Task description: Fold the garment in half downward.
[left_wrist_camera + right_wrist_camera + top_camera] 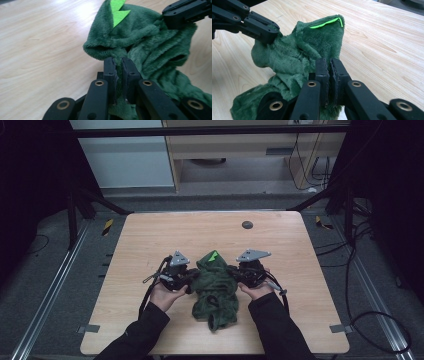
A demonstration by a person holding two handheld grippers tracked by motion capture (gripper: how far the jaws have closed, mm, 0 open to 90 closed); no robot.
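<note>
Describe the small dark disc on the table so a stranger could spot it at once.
Start at the wooden table and look toward its far edge, right of centre. The dark disc lies flat there alone, well beyond the green fleece garment, round and small.

fleece garment (216,290): dark green, lime-green patch | table (150,240): light wood grain

Green fleece garment (150,50) lower part cut off by frame; pinched fold hidden between jaws.
</note>
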